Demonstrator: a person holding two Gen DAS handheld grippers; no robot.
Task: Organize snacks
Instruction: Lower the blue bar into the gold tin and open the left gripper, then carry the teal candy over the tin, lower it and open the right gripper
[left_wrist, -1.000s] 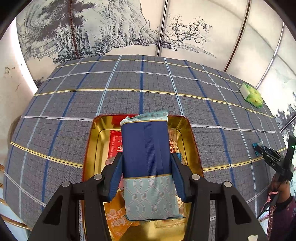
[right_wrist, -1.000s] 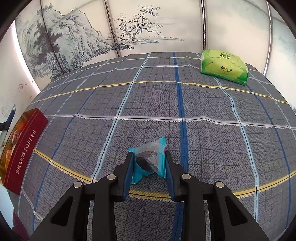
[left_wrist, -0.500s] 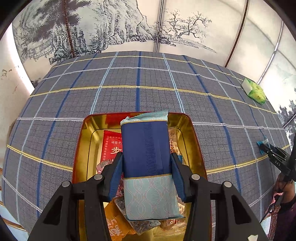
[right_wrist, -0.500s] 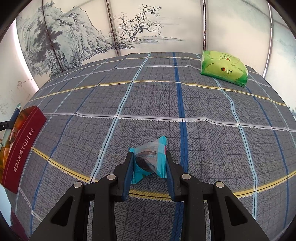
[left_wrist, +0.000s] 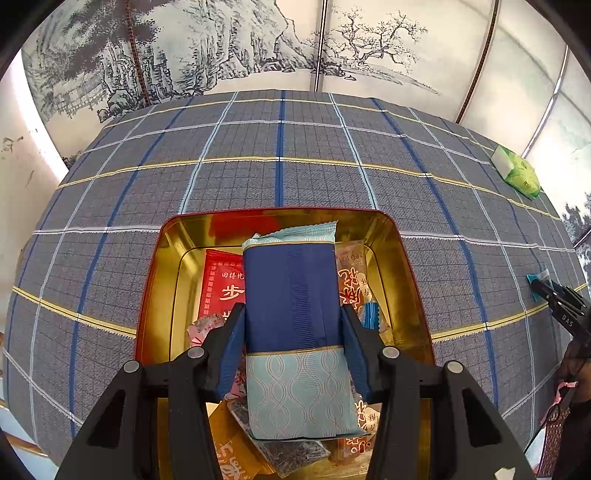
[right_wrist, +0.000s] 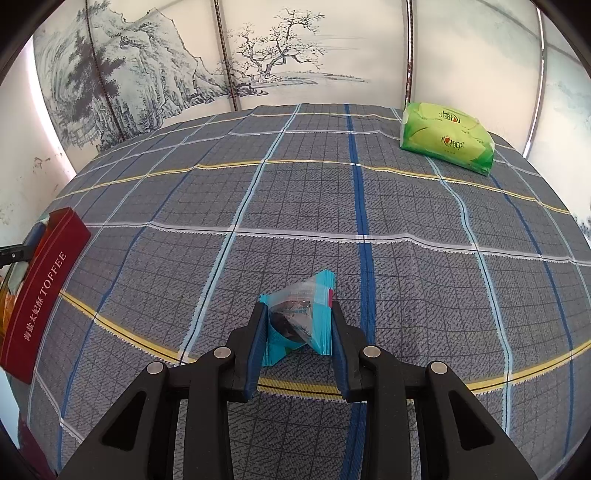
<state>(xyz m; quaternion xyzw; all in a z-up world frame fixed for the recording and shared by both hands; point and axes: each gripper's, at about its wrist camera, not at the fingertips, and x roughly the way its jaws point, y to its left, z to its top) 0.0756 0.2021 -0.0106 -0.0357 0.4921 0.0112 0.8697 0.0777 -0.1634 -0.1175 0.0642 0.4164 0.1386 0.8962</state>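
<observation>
My left gripper (left_wrist: 293, 328) is shut on a long snack packet (left_wrist: 293, 317), dark blue above and pale blue with a wave pattern below. It hangs over an open red tin with a gold inside (left_wrist: 162, 280) that holds several wrapped snacks, among them a red packet (left_wrist: 221, 280) and orange ones (left_wrist: 351, 277). In the right wrist view my right gripper (right_wrist: 297, 325) is shut on a small teal and clear snack packet (right_wrist: 299, 314) just above the checked cloth. The tin's red side, marked TOFFEE (right_wrist: 40, 291), shows at the far left there.
A grey, blue and yellow checked cloth (right_wrist: 369, 206) covers the table. A green tissue pack (right_wrist: 447, 140) lies at the far right corner by the painted wall panels. In the left wrist view the right gripper (left_wrist: 554, 295) and a person's hand show at the right edge.
The left gripper has sunk a little toward the tin with the blue packet, so more of the tin's contents show. The right gripper and its teal packet have kept still.
</observation>
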